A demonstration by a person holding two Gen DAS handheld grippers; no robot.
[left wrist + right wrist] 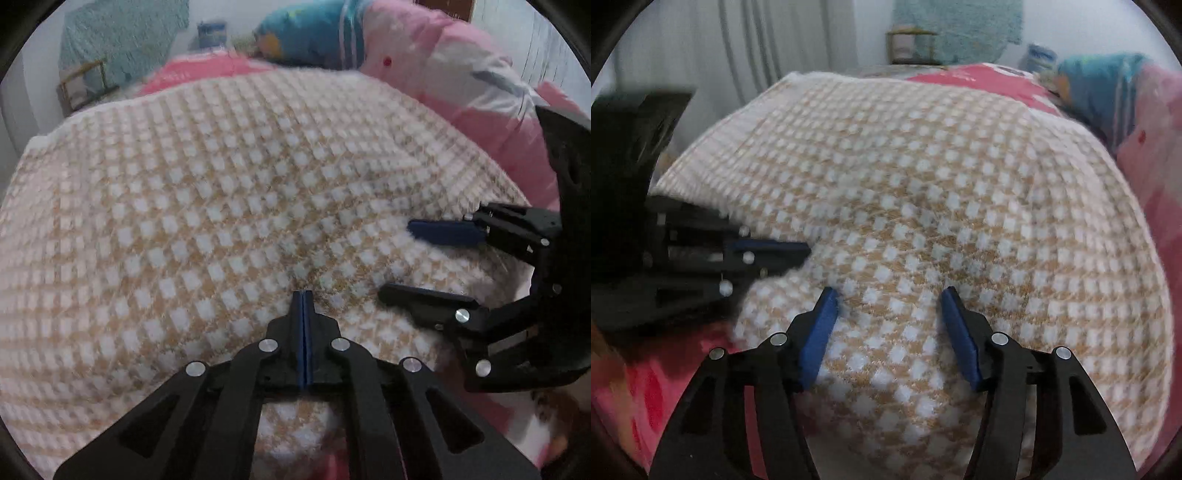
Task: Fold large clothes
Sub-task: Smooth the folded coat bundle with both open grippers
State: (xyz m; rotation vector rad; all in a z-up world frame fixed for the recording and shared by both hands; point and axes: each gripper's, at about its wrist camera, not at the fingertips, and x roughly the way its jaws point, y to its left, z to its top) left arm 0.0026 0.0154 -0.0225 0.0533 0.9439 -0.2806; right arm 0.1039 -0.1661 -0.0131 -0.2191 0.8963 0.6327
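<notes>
Left wrist cam: the left gripper (303,295) is clenched tight, blue pads flat together, with nothing I can make out between them. Its tips sit right on the checked tan-and-white garment (221,192), which spreads out ahead of the fingers over the pink bedding (509,129). Off to the right of the fingers, the right gripper (399,258) hangs with its jaws apart over the same fabric.

Right wrist cam: the right gripper (888,295) is released, pads spread, with the garment (942,192) bulging up between and beyond them; can't tell if they touch it. The left gripper (801,251) pokes in left of the fingers at the cloth's edge.
</notes>
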